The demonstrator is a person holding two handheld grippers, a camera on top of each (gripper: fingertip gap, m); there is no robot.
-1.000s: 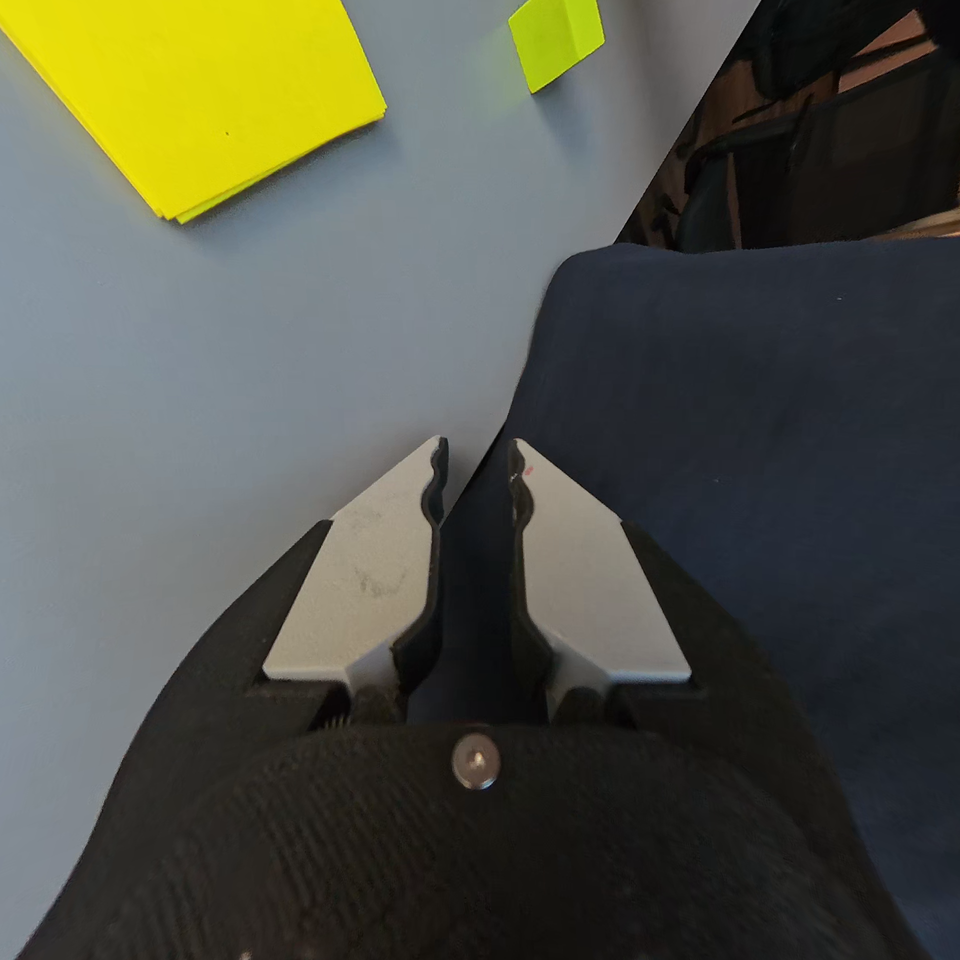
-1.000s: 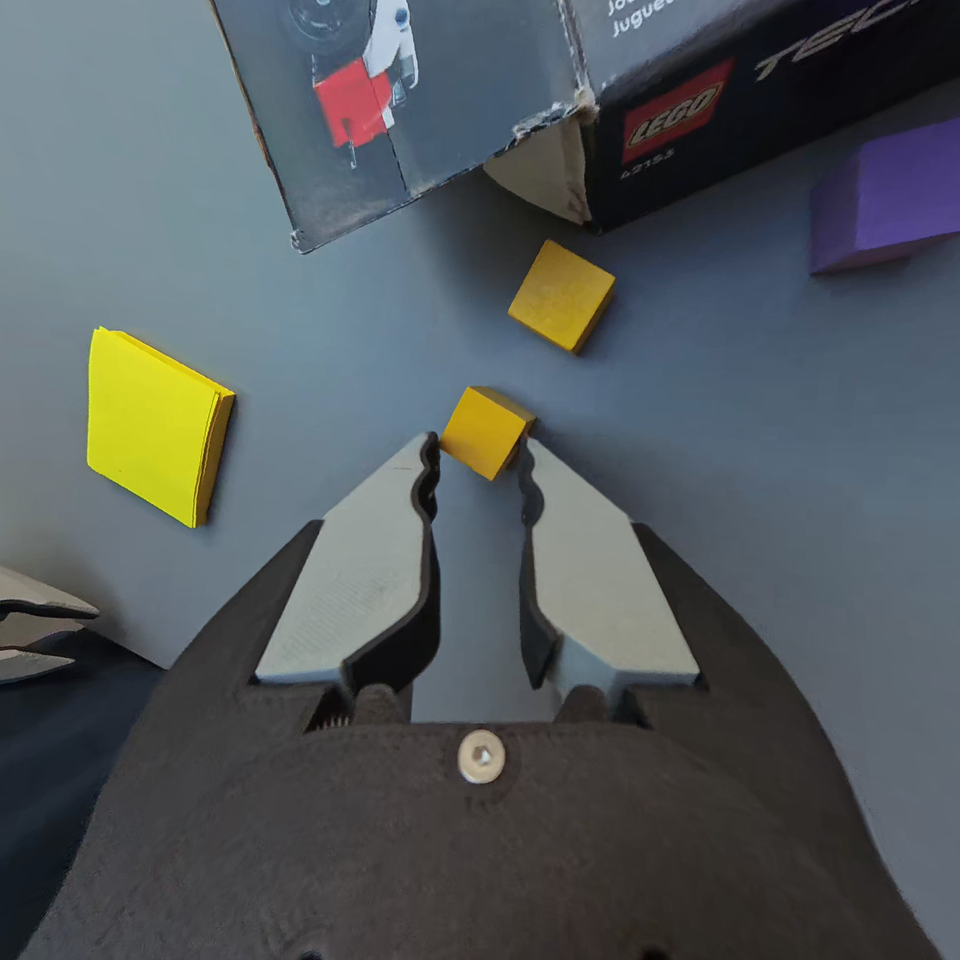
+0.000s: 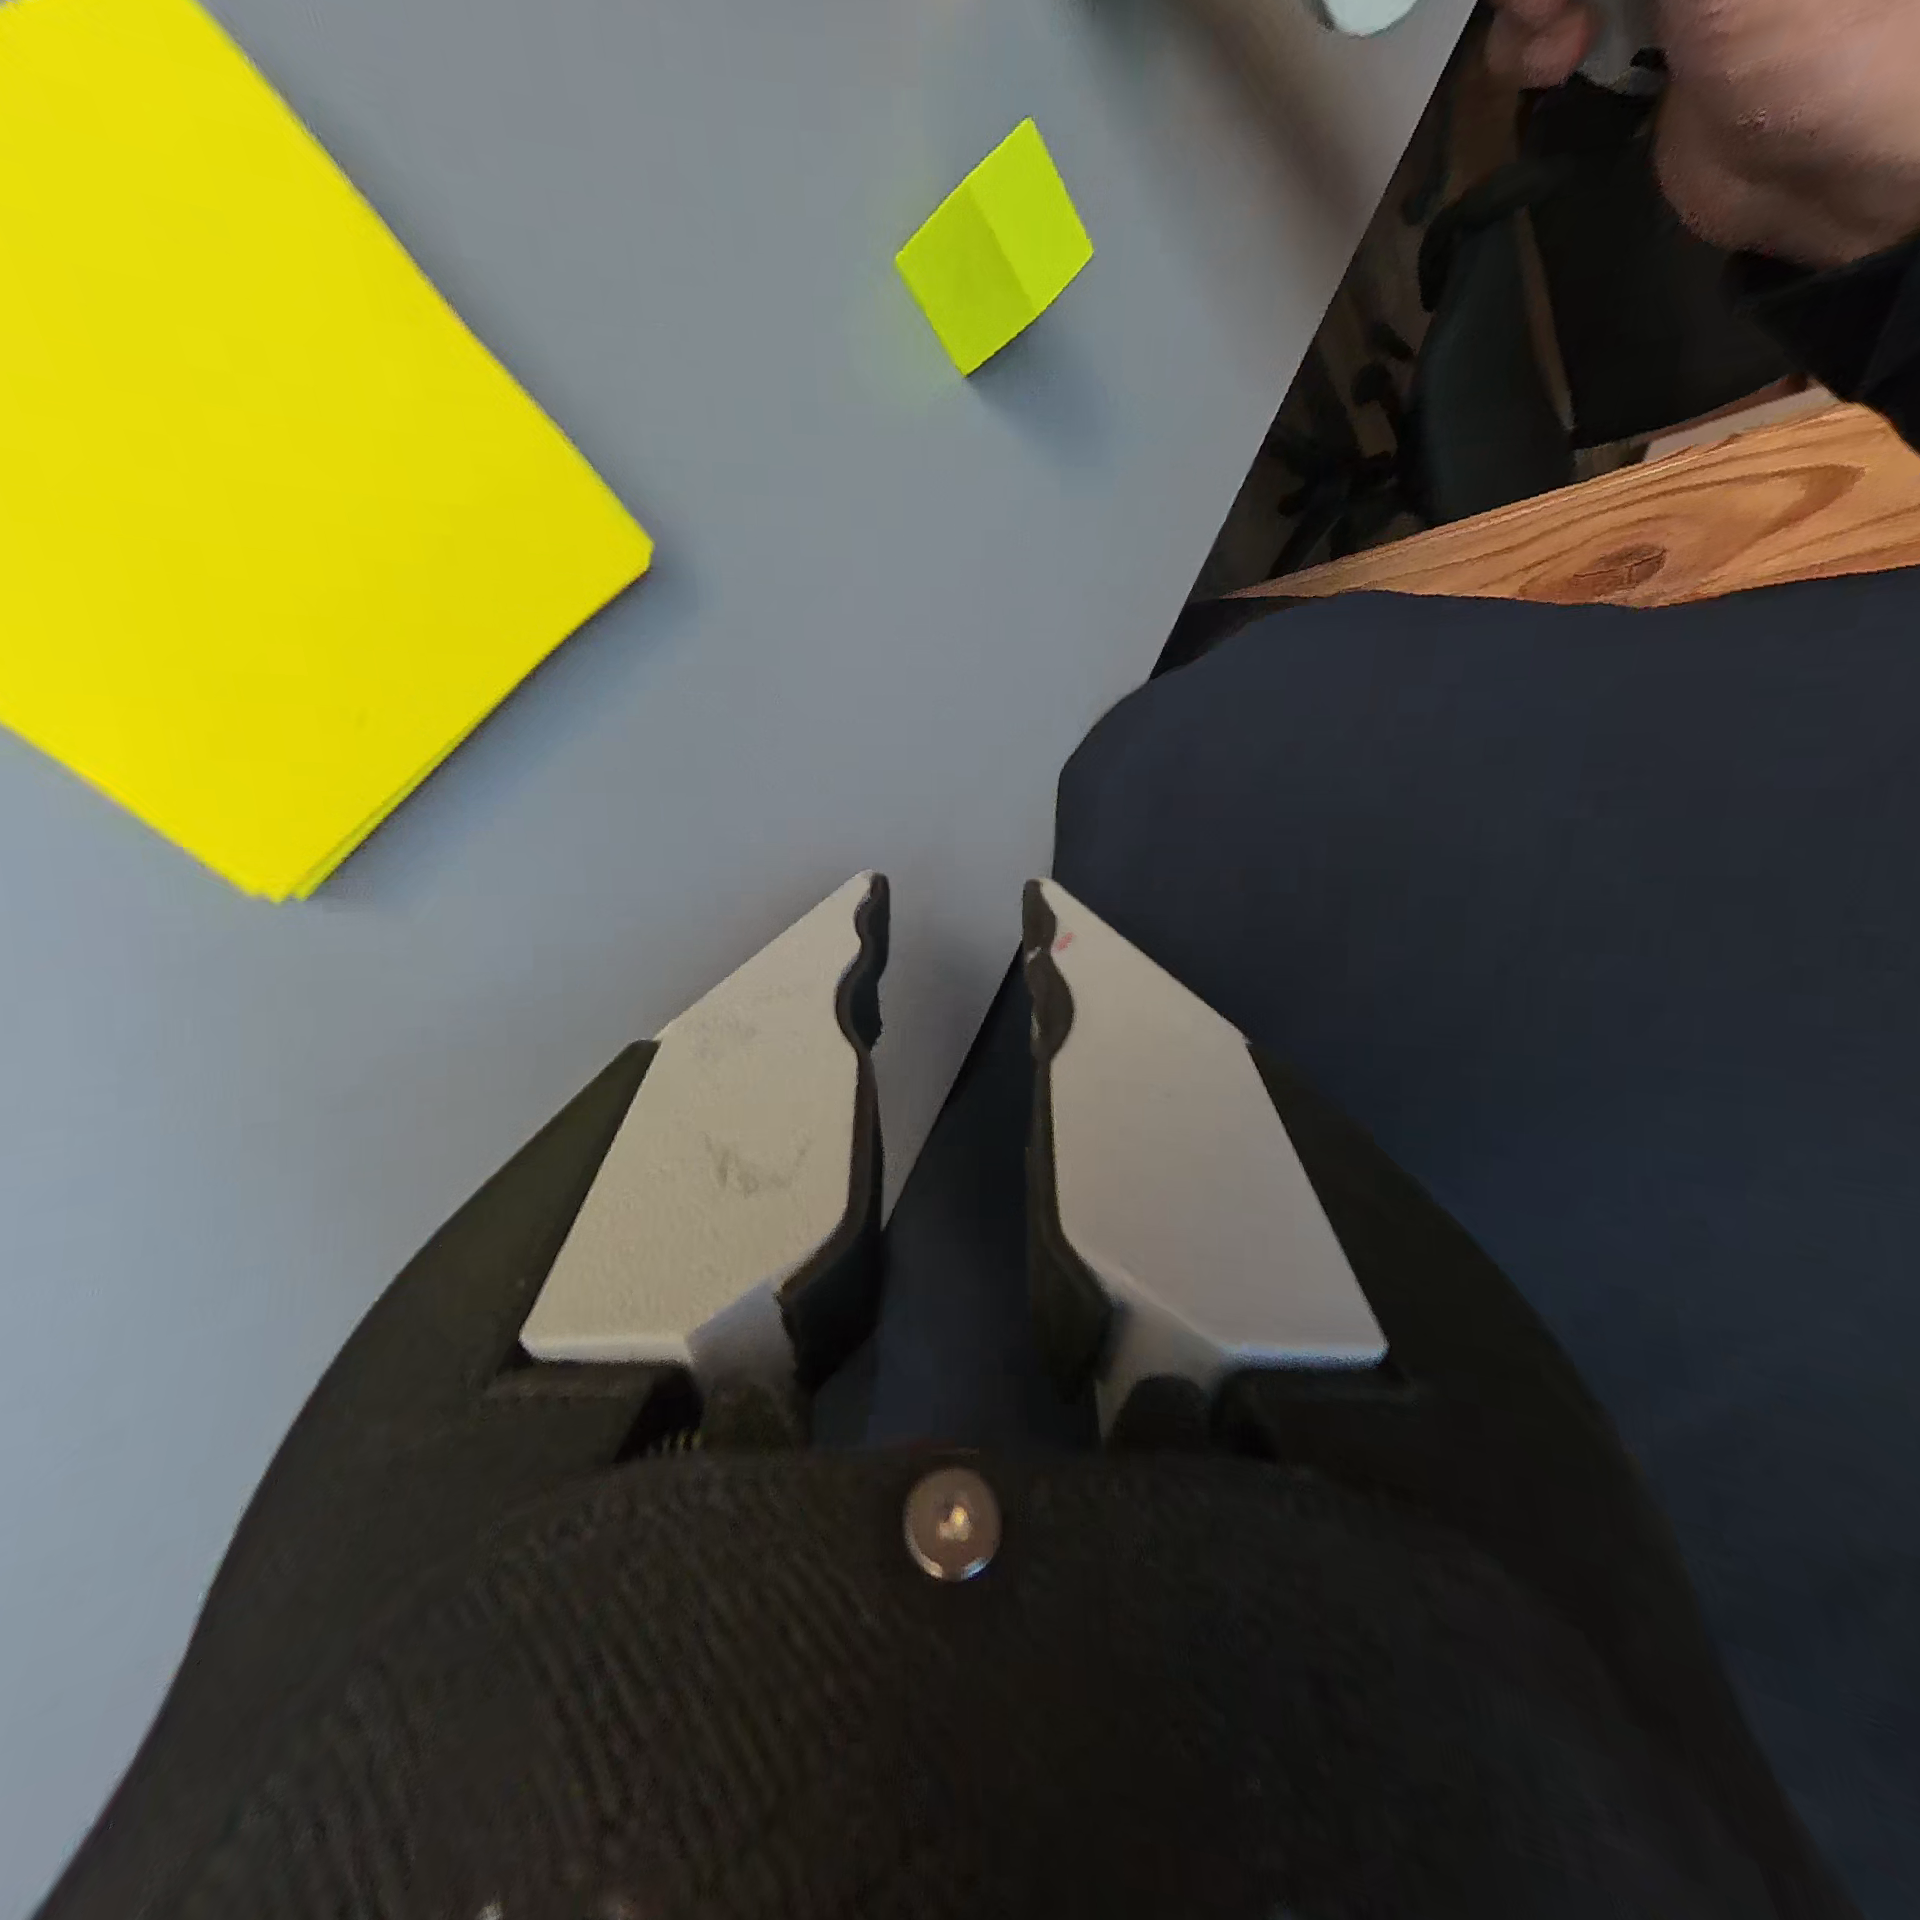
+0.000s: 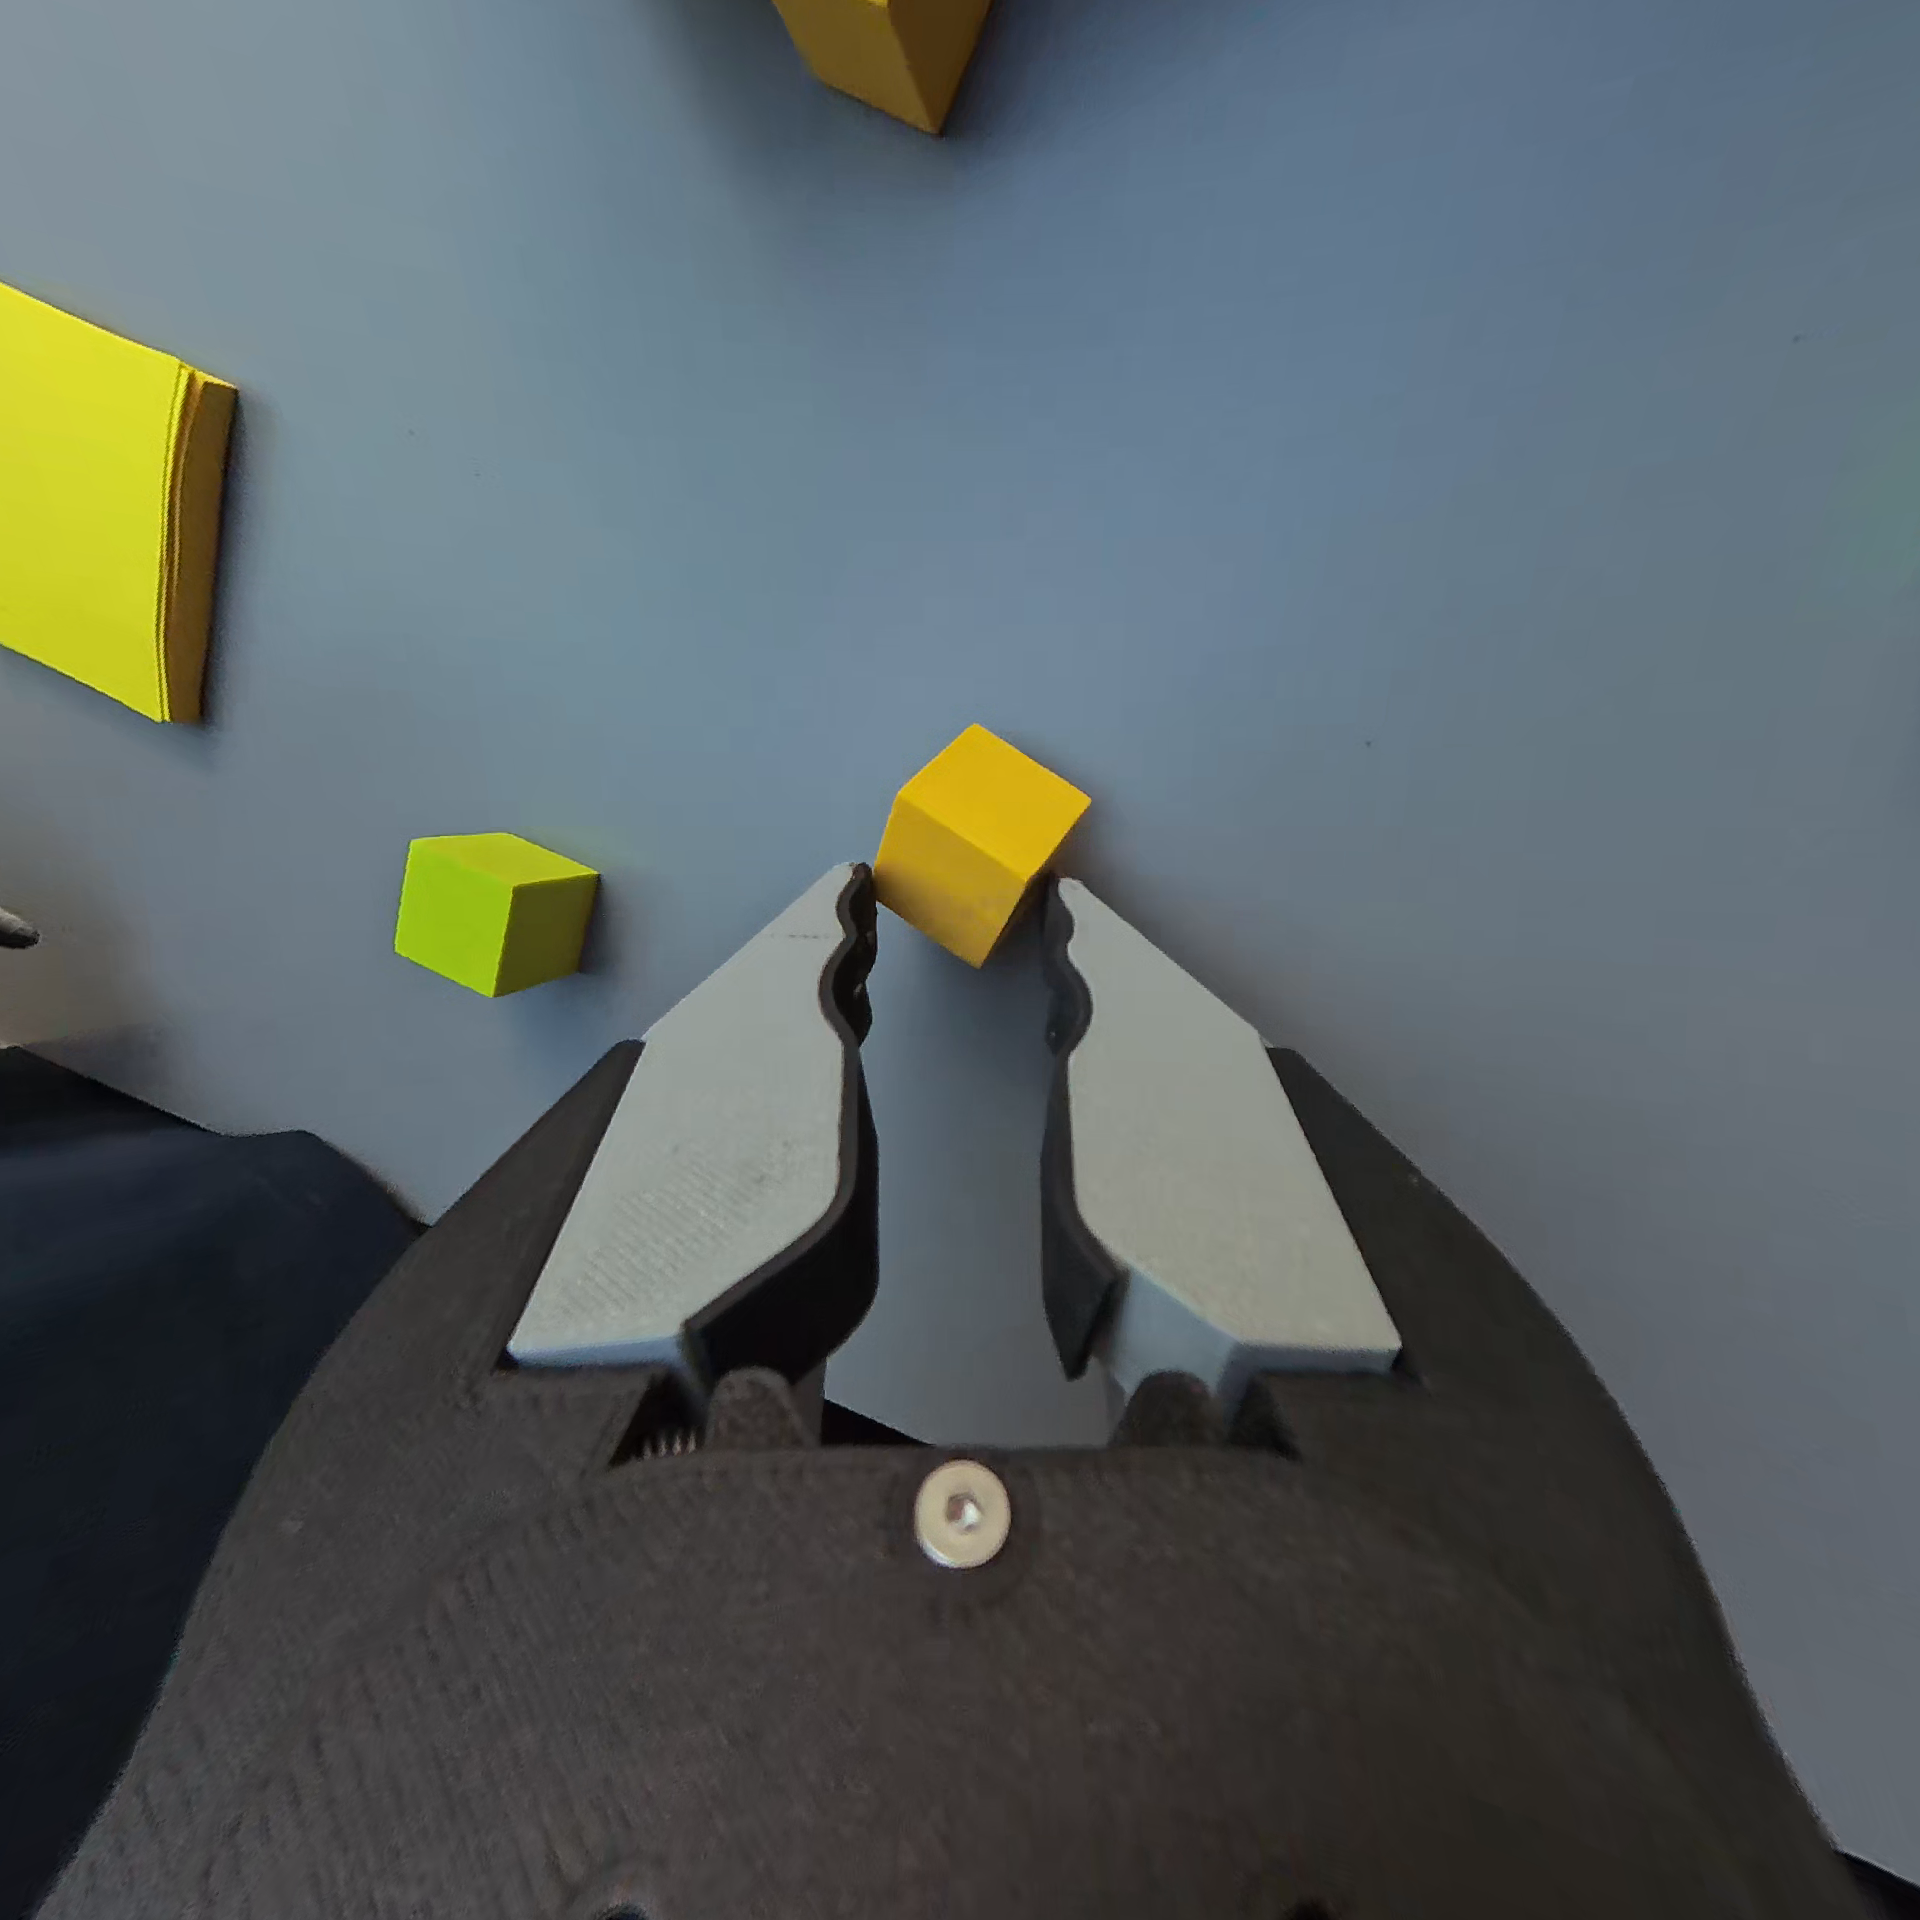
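right tool (image 4: pixel 958 883) carried its clamped orange cube (image 4: pixel 977 836) beside green cube (image 4: pixel 494 912); left tool (image 3: pixel 956 894) narrow, bare.

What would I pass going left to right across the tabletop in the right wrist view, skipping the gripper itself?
Yellow pad of sticky notes → lime green cube → orange-yellow cube, sitting at the tips of the right gripper. A second orange-yellow block at the top edge overlaps that span, so it is unranked.
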